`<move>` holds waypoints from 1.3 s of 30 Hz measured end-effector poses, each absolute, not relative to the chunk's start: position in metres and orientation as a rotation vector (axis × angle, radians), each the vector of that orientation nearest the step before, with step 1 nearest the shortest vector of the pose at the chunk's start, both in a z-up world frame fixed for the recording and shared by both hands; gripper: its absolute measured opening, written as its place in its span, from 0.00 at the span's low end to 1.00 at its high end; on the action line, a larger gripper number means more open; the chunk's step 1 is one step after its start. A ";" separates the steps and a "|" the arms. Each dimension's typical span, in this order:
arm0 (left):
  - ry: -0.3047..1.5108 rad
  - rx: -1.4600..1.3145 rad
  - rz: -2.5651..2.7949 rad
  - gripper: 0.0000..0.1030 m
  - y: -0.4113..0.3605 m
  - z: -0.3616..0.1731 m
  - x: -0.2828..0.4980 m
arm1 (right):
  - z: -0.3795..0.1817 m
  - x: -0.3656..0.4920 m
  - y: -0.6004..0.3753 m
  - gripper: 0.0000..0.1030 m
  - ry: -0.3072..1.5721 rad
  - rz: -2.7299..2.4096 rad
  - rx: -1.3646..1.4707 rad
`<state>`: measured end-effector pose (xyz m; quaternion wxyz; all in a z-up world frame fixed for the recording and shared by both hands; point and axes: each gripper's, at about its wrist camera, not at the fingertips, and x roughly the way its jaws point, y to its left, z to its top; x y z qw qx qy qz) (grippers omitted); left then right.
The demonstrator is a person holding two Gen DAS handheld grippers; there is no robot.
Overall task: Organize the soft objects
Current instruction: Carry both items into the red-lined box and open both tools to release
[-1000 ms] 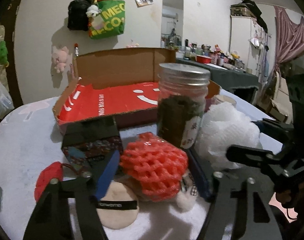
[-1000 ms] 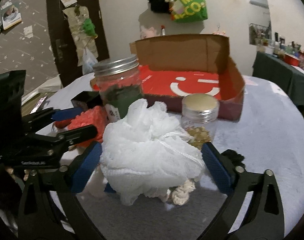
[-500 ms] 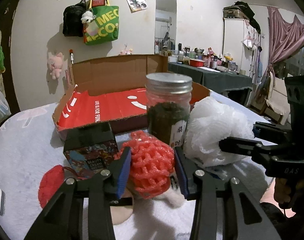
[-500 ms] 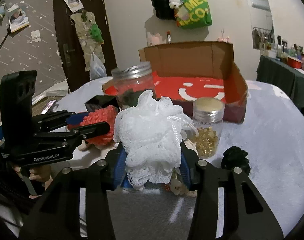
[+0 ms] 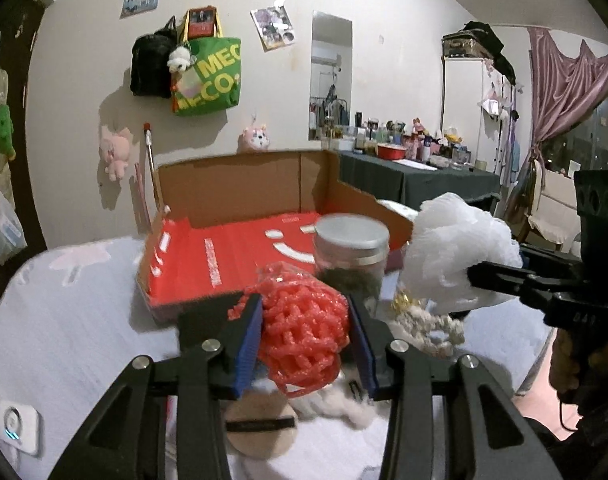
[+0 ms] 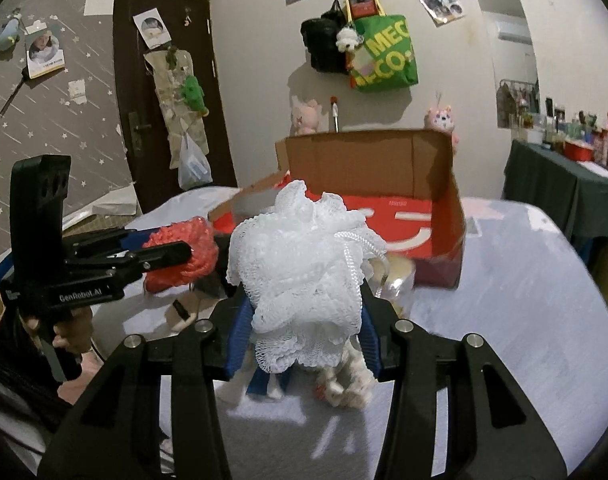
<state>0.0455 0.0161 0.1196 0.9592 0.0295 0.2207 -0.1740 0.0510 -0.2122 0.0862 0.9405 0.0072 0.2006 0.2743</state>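
two jars (image 5: 351,258), one box (image 5: 240,216), two claws (image 5: 304,332)

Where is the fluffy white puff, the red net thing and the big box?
white mesh puff (image 6: 300,256), right wrist view, middle of its ruffles
red foam net (image 5: 302,328), left wrist view, its front
cardboard box (image 5: 232,188), left wrist view, brown back wall

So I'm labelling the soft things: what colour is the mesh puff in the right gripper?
The puff is white; clearest in the right wrist view.

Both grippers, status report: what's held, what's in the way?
Left gripper shut on red foam net. Right gripper shut on white mesh pouf. Cardboard box ahead; metal-lidded jar between.
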 end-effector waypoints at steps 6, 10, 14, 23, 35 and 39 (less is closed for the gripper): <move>0.429 0.087 -0.369 0.43 0.024 0.149 0.061 | 0.115 0.060 -0.218 0.43 0.377 0.574 -0.006; 0.427 0.136 -0.363 0.42 0.024 0.172 0.086 | 0.138 0.076 -0.214 0.43 0.359 0.567 -0.055; 0.463 0.154 -0.374 0.42 0.023 0.187 0.117 | 0.162 0.102 -0.208 0.43 0.361 0.568 -0.093; 0.556 0.212 -0.371 0.43 0.011 0.197 0.197 | 0.188 0.194 -0.190 0.43 0.465 0.559 -0.154; 0.759 0.243 -0.408 0.43 -0.009 0.156 0.316 | 0.147 0.336 -0.163 0.43 0.723 0.496 -0.180; 0.822 0.261 -0.380 0.43 -0.013 0.131 0.352 | 0.127 0.375 -0.156 0.43 0.811 0.467 -0.173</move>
